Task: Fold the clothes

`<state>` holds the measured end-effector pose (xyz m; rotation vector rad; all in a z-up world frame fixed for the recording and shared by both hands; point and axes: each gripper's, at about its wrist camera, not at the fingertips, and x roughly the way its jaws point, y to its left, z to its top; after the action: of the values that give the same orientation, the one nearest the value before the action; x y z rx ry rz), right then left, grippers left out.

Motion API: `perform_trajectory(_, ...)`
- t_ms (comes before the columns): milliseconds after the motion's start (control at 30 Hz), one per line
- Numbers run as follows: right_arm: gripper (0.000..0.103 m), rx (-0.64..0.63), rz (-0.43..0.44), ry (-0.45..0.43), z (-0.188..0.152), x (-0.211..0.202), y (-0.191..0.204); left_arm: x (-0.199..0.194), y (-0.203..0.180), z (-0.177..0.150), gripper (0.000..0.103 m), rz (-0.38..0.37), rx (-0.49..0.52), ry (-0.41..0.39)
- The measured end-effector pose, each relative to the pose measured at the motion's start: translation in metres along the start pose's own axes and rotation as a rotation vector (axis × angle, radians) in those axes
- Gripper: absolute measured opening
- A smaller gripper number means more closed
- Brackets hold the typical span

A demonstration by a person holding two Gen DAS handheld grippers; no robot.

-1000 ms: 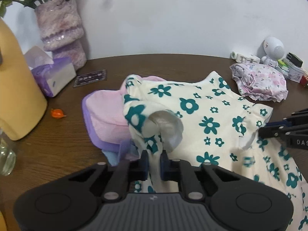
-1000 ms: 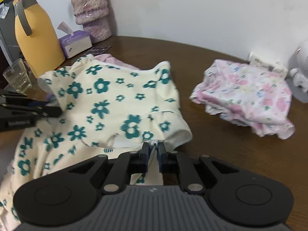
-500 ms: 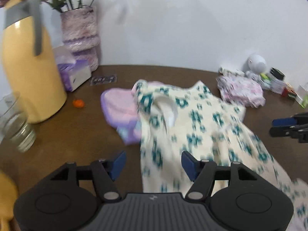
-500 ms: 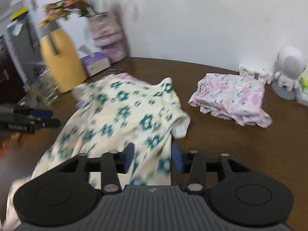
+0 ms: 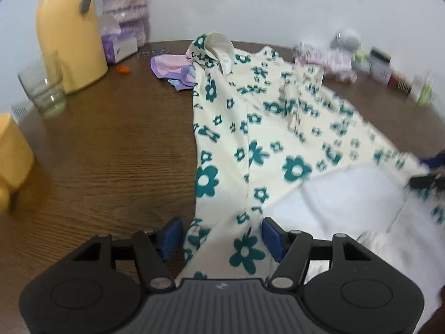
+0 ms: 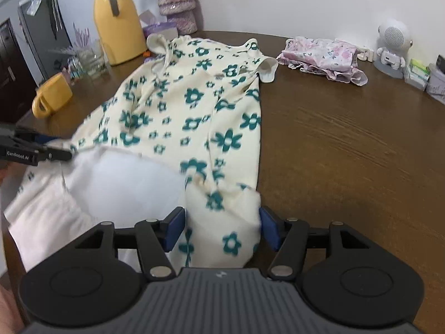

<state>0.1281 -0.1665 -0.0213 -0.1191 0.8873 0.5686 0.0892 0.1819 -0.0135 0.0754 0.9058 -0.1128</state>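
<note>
The left gripper [image 5: 222,236] hangs over the near hem of a cream dress with teal flowers [image 5: 250,128], its blue pads set wide on either side of the cloth and not pressing it, the jaws closing slightly. The right gripper [image 6: 222,228] stands the same way at the other hem corner, pads wide apart with a fold of the dress [image 6: 194,105] between them and the jaws opening. The dress lies stretched lengthwise on the brown wooden worktop [image 5: 111,144], hem toward the cameras with its white lining showing, neckline and sleeves at the far end. In the right wrist view the left gripper's black fingers [image 6: 36,150] show at the left edge, at the dress's near left corner; whether they touch it cannot be told. To the left of the dress stand a yellow mug [image 6: 52,97] and a clear drinking glass [image 5: 44,89], then a tall yellow jug [image 5: 69,33]. Beside the dress's far end lies a pink and purple garment [image 5: 169,66], with a small orange object [image 5: 123,69] near it. Well to the right rests a crumpled pink floral garment [image 6: 322,55]. Against the white wall stand a tissue box [image 5: 118,43], a knitted vase of flowers [image 6: 175,2] and a small white robot figure [image 6: 392,47].
</note>
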Motion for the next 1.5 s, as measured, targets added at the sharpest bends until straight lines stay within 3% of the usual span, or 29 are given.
perform_trajectory(67,0.047,-0.035,-0.018,-0.016,-0.005,-0.002,0.007,-0.005,-0.006,-0.003,0.015,0.003,0.015,-0.009)
perform_trajectory(100,0.035,-0.053,-0.027,-0.024,-0.007,-0.003,0.011,-0.008,-0.011,-0.004,0.011,0.034,0.042,-0.008)
perform_trajectory(133,0.022,-0.064,-0.032,-0.028,-0.009,-0.004,0.013,-0.011,-0.017,-0.006,0.011,0.068,0.072,-0.006)
perform_trajectory(200,0.013,-0.067,-0.05,-0.023,-0.01,-0.008,0.014,-0.018,-0.027,-0.014,0.011,0.098,0.112,-0.001)
perform_trajectory(500,0.011,0.001,-0.09,0.007,-0.037,-0.041,-0.015,-0.054,-0.068,-0.058,0.012,0.104,0.17,-0.016)
perform_trajectory(567,0.019,-0.005,-0.06,0.019,-0.039,-0.048,-0.014,-0.061,-0.068,-0.058,0.026,0.078,0.147,-0.021)
perform_trajectory(633,0.046,0.004,-0.02,-0.006,-0.035,-0.063,-0.014,-0.073,-0.061,-0.05,0.042,0.034,0.105,-0.056)
perform_trajectory(733,0.051,0.016,0.033,-0.117,-0.012,-0.09,-0.016,-0.089,-0.045,-0.03,0.058,-0.022,0.022,-0.118)
perform_trajectory(833,0.053,-0.004,0.025,-0.175,0.029,-0.086,-0.014,-0.08,-0.03,0.008,0.06,-0.015,-0.057,-0.15)
perform_trajectory(900,0.053,-0.011,0.012,-0.17,0.058,-0.065,-0.011,-0.063,-0.025,0.034,0.06,0.005,-0.089,-0.144)
perform_trajectory(1067,0.047,-0.007,-0.017,-0.063,0.117,0.028,-0.008,0.007,-0.02,0.091,0.053,0.021,-0.138,-0.098)
perform_trajectory(1233,0.046,0.031,-0.063,-0.003,0.144,0.096,-0.015,0.066,-0.012,0.127,0.051,0.108,-0.115,-0.061)
perform_trajectory(1300,0.044,0.044,-0.066,0.005,0.15,0.109,-0.019,0.084,-0.013,0.134,0.023,0.168,-0.064,-0.026)
perform_trajectory(1333,0.031,0.05,-0.068,0.01,0.153,0.116,-0.021,0.091,-0.013,0.135,0.004,0.185,-0.04,-0.005)
perform_trajectory(1367,0.024,0.053,-0.064,0.017,0.155,0.122,-0.023,0.095,-0.012,0.135,0.004,0.186,-0.025,0.008)
perform_trajectory(1400,0.01,0.051,-0.054,0.026,0.156,0.125,-0.025,0.097,-0.01,0.134,0.004,0.181,-0.017,0.013)
perform_trajectory(1500,0.004,0.049,-0.061,0.023,0.159,0.126,-0.032,0.095,-0.004,0.133,0.004,0.182,-0.002,0.005)
